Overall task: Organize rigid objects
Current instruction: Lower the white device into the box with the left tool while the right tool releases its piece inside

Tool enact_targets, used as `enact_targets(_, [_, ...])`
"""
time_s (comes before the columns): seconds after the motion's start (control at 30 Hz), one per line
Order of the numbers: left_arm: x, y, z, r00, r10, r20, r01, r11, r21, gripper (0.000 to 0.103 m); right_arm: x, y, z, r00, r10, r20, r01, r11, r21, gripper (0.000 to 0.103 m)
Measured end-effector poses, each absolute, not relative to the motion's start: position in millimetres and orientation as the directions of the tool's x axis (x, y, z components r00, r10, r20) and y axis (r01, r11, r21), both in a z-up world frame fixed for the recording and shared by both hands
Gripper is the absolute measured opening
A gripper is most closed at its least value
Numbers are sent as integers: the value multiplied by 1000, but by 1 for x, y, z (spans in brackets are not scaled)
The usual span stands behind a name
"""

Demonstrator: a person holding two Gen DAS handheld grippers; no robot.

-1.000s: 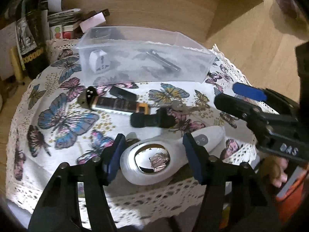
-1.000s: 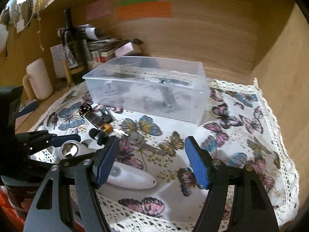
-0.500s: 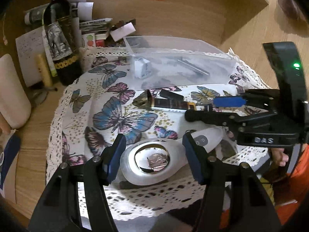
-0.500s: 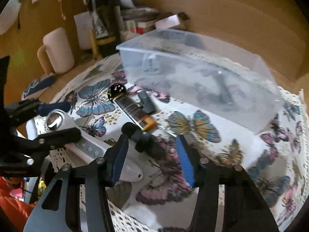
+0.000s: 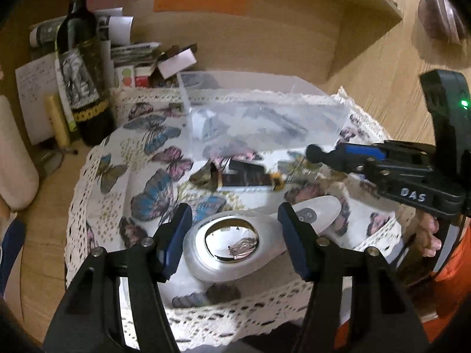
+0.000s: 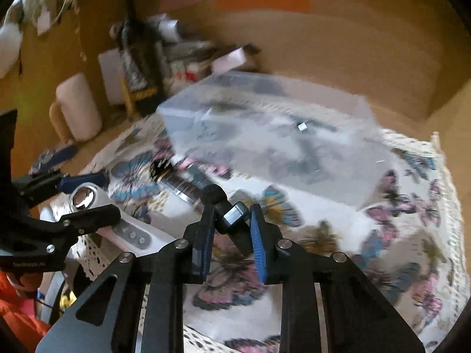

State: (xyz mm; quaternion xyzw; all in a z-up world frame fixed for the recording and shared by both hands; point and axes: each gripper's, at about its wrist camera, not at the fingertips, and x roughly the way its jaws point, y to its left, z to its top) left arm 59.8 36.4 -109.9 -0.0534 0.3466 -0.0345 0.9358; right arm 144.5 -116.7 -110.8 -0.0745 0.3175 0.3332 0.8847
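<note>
R tongs [image 6: 229, 223] clenched on black mount [image 6: 228, 211] (lifted off cloth); L tongs [image 5: 232, 232] released, straddling white device [image 5: 235, 244].

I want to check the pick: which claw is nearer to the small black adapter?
Right. The right claw grips the black adapter; the left claw straddles the white massager.

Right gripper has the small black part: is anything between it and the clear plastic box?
Nothing visible blocks the way. The right gripper is shut on the black part, lifted above the cloth. The clear plastic box sits just beyond, open-topped. The dark flat device lies below that path.
</note>
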Motion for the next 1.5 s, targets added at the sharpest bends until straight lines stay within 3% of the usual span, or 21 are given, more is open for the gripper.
enact_targets(0.53, [116, 53, -34, 852, -22, -523, -54, 990, -130, 60, 165, -166, -50, 731, 539, -419, -559, 825, 87, 21])
enact_targets(0.77, [157, 60, -23, 843, 15, -537, -83, 991, -103, 60, 194, -158, -39, 743, 539, -397, -550, 830, 97, 21])
enact_targets(1.23, [232, 31, -72, 738, -40, -673, -15, 997, -76, 60, 262, -133, -83, 659, 512, -551, -534, 834, 136, 21])
enact_targets(1.5, [249, 21, -90, 707, -32, -707, 3, 999, -42, 60, 277, -117, -106, 637, 463, -615, -519, 849, 102, 22])
